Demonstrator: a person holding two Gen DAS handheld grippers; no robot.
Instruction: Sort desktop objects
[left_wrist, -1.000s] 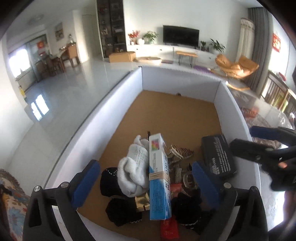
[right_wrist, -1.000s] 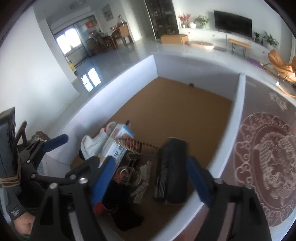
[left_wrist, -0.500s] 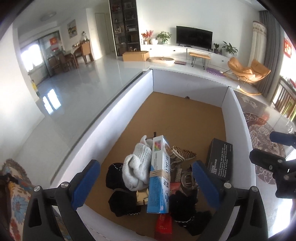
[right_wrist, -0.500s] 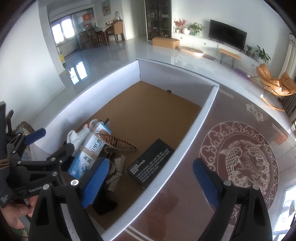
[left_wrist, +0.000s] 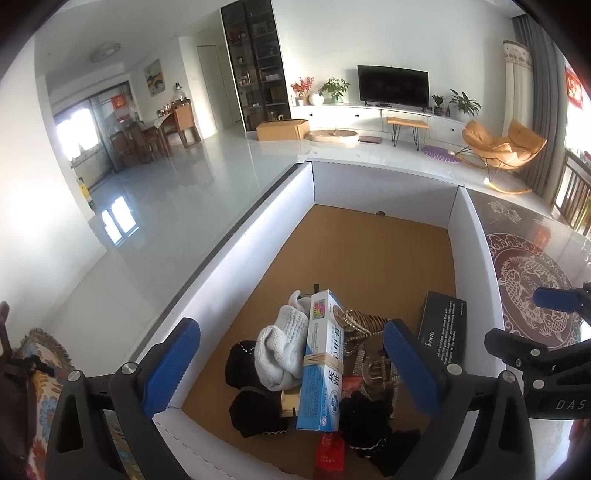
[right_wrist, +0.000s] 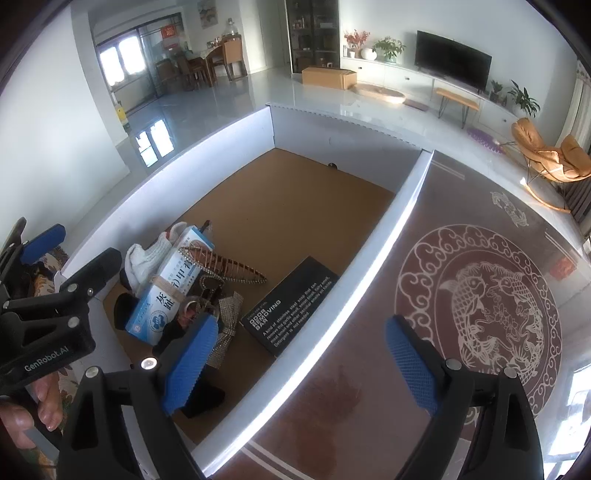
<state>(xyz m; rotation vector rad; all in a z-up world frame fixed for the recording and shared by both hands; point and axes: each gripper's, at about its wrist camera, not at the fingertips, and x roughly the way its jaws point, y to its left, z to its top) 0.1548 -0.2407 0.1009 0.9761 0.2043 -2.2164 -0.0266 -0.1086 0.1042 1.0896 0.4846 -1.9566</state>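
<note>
Black box (right_wrist: 291, 304) dropped in tray; right hand-held gripper (right_wrist: 301, 365) lifted away (text legible here).

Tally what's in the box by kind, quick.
Boxes: 2, black box, blue-white carton
White socks: 1
Rhinestone hair clips: 1
Red packets: 1
Black fabric pieces: too jumbled to count
Total countable: 5

Box (right_wrist: 388, 236) on table (right_wrist: 369, 369); socks (right_wrist: 147, 258), carton (right_wrist: 173, 288) in near-left corner, flat pack (right_wrist: 291, 306) by right wall.
</note>
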